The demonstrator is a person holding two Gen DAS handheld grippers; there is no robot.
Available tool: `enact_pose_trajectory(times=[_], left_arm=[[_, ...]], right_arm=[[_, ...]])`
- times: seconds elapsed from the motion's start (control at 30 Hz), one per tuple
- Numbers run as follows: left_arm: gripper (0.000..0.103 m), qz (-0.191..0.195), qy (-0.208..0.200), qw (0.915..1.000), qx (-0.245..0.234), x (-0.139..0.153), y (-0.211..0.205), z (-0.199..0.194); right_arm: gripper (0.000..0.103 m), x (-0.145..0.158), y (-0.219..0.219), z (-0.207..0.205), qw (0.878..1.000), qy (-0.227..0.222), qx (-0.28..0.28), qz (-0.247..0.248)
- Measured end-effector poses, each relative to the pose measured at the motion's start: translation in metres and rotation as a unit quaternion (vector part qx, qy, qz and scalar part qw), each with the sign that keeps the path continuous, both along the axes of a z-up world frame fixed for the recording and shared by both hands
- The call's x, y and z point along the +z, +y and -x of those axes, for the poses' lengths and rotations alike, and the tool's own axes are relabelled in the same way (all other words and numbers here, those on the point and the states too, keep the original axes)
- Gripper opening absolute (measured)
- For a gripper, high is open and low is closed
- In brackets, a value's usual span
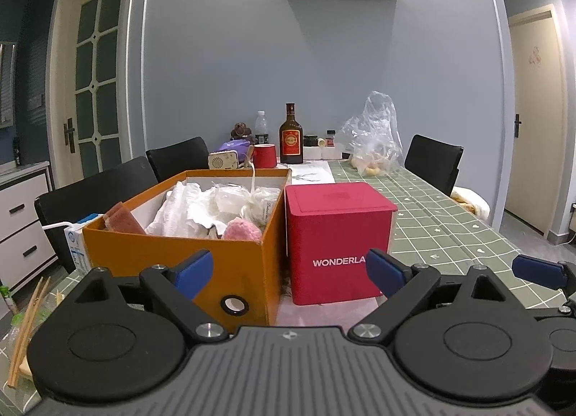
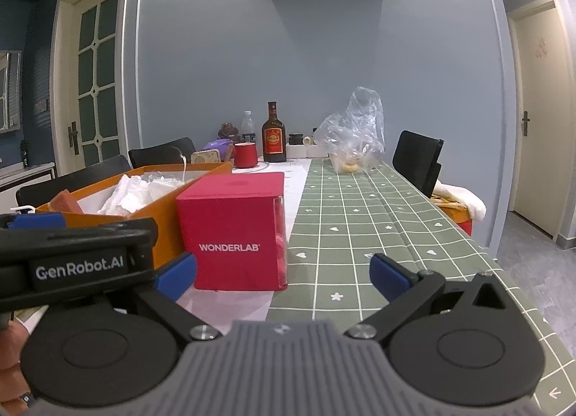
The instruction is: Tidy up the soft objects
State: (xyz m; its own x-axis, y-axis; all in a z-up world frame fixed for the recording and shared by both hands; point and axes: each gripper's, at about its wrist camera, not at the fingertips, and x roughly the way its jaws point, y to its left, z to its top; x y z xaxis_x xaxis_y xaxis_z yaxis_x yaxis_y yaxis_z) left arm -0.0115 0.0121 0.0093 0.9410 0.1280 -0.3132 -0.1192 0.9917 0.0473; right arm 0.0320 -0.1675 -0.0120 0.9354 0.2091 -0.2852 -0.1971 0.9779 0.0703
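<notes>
— Where are the soft things from where you sit?

— In the orange box (image 1: 187, 246), mostly. A pink fuzzy ball (image 1: 241, 229) lies at its near right corner, with crumpled white cloths (image 1: 187, 209) heaped behind it. From my left tongs (image 1: 289, 277) the ball lies at about eleven o'clock, just over the box's near wall. The box's long axis runs away from me, toward twelve.

— Which side would you send in?

— The left, I think. It faces the box head-on, while my right tongs (image 2: 284, 277) point at bare green-checked desk (image 2: 378, 221) and have the box off at ten o'clock, behind the other tool.

— Are they holding anything?

— No. Both pairs are spread wide, with nothing between the blue pads.

— What stands in the way?

— A red cube box (image 1: 334, 239) just right of the orange one, at one o'clock from the left tongs. It reads "WONDERLAB" in white. The left tool's side reads "GenRobot.AI" in the right view.

— And further out?

— A brown bottle (image 1: 289, 135) with a red label I cannot read, a red cup (image 1: 264, 156), and a clear plastic bag (image 1: 374, 135), all at the far end near twelve.
</notes>
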Motion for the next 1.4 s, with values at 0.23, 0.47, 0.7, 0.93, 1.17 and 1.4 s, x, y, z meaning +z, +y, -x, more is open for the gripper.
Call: enact_pose_trajectory(times=[0.23,0.47,0.7,0.93,1.17,1.4], left_arm=[[0.103,-0.001,0.002,1.0000,0.001,-0.0017,-0.0020,-0.0002],[0.103,-0.001,-0.005,1.0000,0.001,-0.0026,-0.0013,0.0014],[0.103,0.001,-0.004,1.0000,0.003,-0.0044,0.0001,0.0019],[0.103,0.002,-0.004,1.0000,0.003,-0.0053,0.0002,0.0025],[0.103,0.005,-0.006,1.0000,0.006,-0.0069,0.0026,0.0036],[0.103,0.008,-0.009,0.9999,0.008,-0.0070,0.0053,0.0046]], right_arm=[[0.100,-0.0019,-0.0003,0.0013,1.000,0.001,-0.001,0.001],[0.100,-0.0031,0.0003,0.0048,1.000,-0.007,-0.004,0.000],[0.100,-0.0047,0.0003,0.0045,1.000,-0.004,-0.003,-0.001],[0.100,-0.0049,0.0006,0.0017,1.000,-0.002,-0.005,-0.001],[0.100,-0.0058,0.0023,0.0007,1.000,0.000,-0.003,-0.002],[0.100,-0.0060,0.0024,0.0007,1.000,0.001,0.000,-0.003]])
